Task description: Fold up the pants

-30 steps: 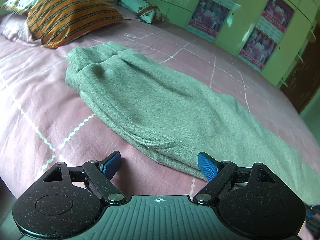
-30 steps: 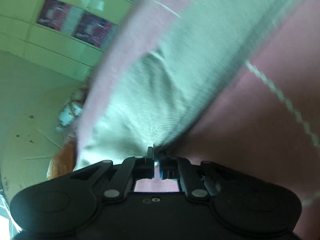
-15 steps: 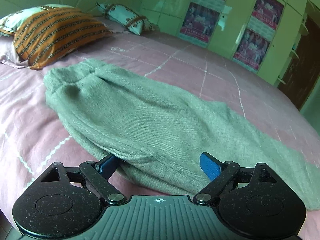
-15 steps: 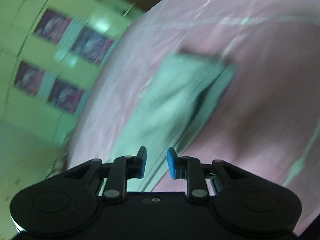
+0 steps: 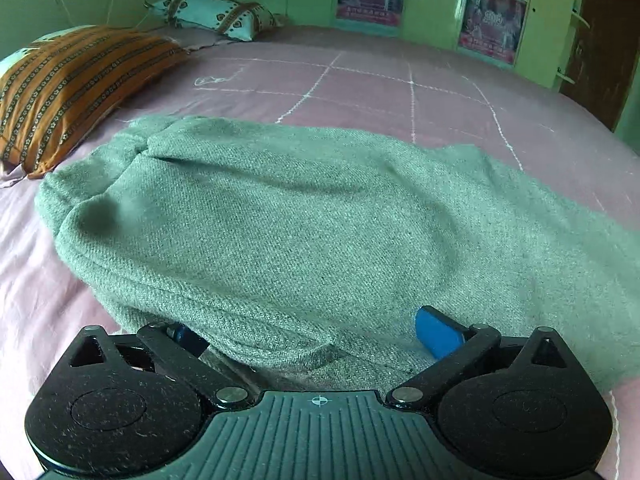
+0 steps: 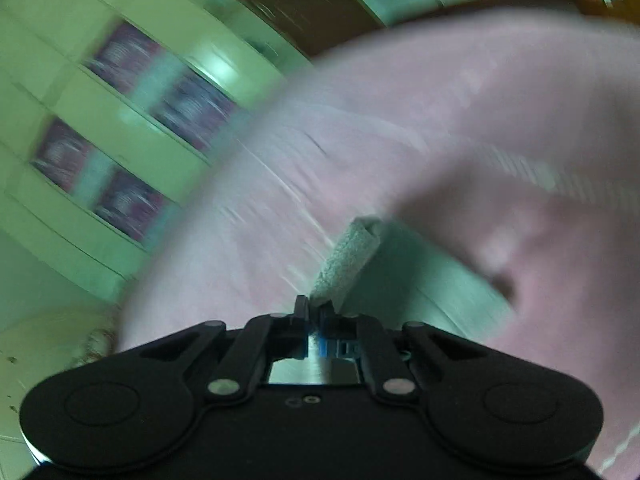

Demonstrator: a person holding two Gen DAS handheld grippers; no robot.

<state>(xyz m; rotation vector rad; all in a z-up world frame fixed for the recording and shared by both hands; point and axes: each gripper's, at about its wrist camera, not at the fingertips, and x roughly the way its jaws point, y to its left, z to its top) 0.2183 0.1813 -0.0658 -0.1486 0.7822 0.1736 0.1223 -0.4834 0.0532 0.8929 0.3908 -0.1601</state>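
Grey-green knit pants lie spread across the pink bed, waistband towards the pillows. My left gripper sits low at their near edge with its jaws opening wide. The folded edge lies between them, the left finger tucked under the cloth and the right blue pad resting on top. In the blurred right wrist view, my right gripper is shut on a narrow end of the pants and holds it lifted above the bed.
An orange striped pillow and a white patterned pillow lie at the head of the bed. Green cupboards with posters line the far side, and a dark door stands at the right.
My left gripper moved forward onto the pants' edge, widened, and its left finger went under the cloth. My right gripper opened briefly, closed on the pants' end and rose.
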